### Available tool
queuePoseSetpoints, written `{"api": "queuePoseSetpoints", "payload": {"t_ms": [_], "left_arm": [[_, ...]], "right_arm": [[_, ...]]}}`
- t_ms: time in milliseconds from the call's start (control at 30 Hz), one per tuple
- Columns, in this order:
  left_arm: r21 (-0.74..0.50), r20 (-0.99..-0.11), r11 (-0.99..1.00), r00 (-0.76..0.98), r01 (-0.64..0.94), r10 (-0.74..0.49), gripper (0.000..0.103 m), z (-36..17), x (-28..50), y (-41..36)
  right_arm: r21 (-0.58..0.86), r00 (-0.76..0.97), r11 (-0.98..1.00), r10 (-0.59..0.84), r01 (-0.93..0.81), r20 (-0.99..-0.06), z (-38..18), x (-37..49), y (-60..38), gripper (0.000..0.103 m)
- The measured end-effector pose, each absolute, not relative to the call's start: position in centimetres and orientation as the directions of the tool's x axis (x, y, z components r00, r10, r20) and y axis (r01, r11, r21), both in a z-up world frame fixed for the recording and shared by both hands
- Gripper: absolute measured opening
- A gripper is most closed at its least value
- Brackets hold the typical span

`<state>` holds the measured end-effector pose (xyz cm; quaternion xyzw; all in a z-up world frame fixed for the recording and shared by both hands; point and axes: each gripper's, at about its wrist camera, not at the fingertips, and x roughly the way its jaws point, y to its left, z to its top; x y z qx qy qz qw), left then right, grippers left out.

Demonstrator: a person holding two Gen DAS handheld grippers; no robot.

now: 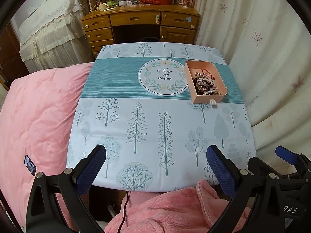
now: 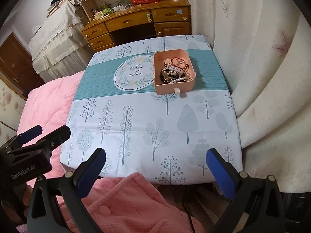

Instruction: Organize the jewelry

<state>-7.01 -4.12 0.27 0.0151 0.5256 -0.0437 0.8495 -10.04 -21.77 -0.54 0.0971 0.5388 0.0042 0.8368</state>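
Note:
A pink open box sits at the far right of a small table with a tree-print cloth. It holds a tangled pile of jewelry: pearl strands, dark beads, a white strap, a thin reddish chain. A small white tab sticks out of the box's near wall. My left gripper is open and empty above the table's near edge. My right gripper is open and empty there too, to the right of the left one.
A pink quilted bed lies to the left with a phone on it. A pink fleece garment is just below the table's near edge. White curtains hang on the right. A wooden desk stands behind.

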Motion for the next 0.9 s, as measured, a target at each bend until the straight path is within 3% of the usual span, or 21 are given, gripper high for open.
{"api": "queuePoseSetpoints", "payload": {"t_ms": [900], "left_arm": [[0.017,-0.877,0.997,0.481,0.075,-0.022,0.102,1.1,-6.5,-3.3]], "right_arm": [[0.129,0.458,0.99,0.088,0.059,-0.885,0.5,-9.1,-20.6,0.103]]}}
